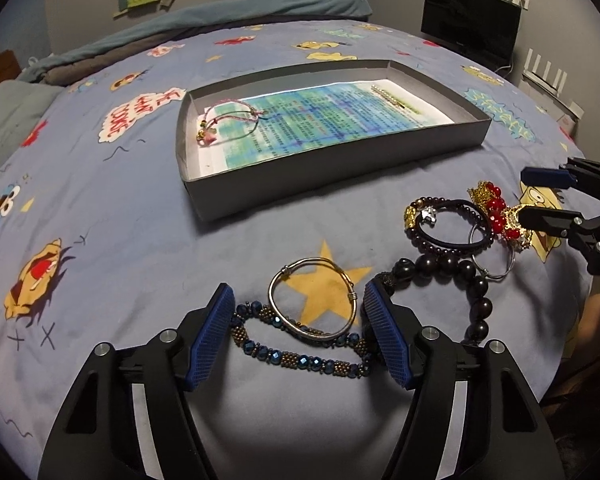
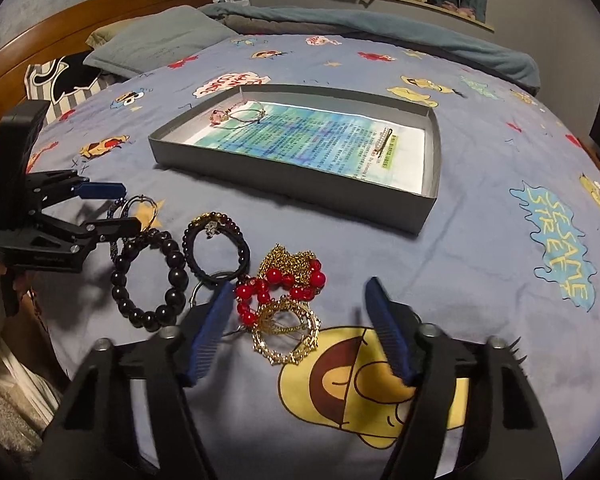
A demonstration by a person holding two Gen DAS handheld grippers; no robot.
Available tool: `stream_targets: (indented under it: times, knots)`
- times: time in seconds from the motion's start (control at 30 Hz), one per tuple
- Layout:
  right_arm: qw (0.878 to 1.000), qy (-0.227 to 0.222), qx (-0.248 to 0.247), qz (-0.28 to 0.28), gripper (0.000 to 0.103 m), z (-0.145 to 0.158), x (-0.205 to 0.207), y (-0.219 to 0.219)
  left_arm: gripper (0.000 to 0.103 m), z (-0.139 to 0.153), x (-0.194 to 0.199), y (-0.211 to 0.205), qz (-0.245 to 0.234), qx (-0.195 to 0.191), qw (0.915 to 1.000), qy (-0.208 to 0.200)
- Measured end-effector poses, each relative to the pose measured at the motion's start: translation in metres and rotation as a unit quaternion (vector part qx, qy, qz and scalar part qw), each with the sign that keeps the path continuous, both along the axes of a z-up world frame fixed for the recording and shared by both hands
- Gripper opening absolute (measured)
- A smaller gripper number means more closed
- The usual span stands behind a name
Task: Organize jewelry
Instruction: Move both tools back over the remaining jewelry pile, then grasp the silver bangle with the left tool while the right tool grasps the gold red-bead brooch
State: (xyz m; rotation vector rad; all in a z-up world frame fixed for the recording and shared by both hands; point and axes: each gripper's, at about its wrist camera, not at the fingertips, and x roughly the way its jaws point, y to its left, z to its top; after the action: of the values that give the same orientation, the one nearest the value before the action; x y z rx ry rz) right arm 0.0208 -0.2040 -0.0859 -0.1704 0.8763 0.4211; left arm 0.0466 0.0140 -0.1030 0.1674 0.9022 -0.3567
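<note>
My left gripper [image 1: 298,289] lies low on the bedsheet, its blue pads touching the two ends of a blue beaded bracelet [image 1: 300,354]. A silver bangle [image 1: 312,300] rests across that bracelet between the fingers. My right gripper [image 2: 298,282] stands open around a gold filigree ring [image 2: 286,334] and a red bead bracelet [image 2: 284,280]; its left pad is beside the red beads and its right pad is clear of them. A grey box [image 1: 332,188] holds a pink cord bracelet [image 1: 228,116] and a pearl hair clip [image 1: 392,98].
A large black bead bracelet [image 2: 148,280], a dark bead bracelet with a black hair tie [image 2: 216,248] and a thin wire ring [image 1: 492,254] lie between the grippers. A pillow [image 2: 160,36], a folded blanket [image 2: 380,28] and a wooden headboard [image 2: 80,16] are at the back.
</note>
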Motion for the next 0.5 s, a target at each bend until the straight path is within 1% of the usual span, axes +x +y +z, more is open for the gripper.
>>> stream_targets:
  times: [0.07,0.23,0.3,0.43,0.5]
  knots:
    - [1.000,0.010,0.002,0.007,0.042,-0.001,-0.001,0.001,0.069,-0.001,0.001,0.000,0.000,0.003,1.0000,0.001]
    - [1.000,0.021,-0.002,0.018,0.041,-0.006,-0.004,0.004,0.069,-0.001,0.000,-0.002,-0.002,0.008,1.0000,-0.005]
    - [1.000,0.020,-0.001,0.019,0.036,-0.006,-0.005,0.004,0.069,0.000,-0.001,-0.003,-0.005,0.003,0.9999,-0.009]
    - [1.000,0.021,0.002,0.019,0.033,-0.005,-0.007,0.002,0.069,0.004,-0.003,-0.008,-0.013,0.003,0.9996,-0.023]
    - [1.000,0.022,0.001,0.018,0.032,-0.006,-0.007,0.002,0.069,0.002,-0.002,-0.012,-0.019,0.008,0.9996,-0.021]
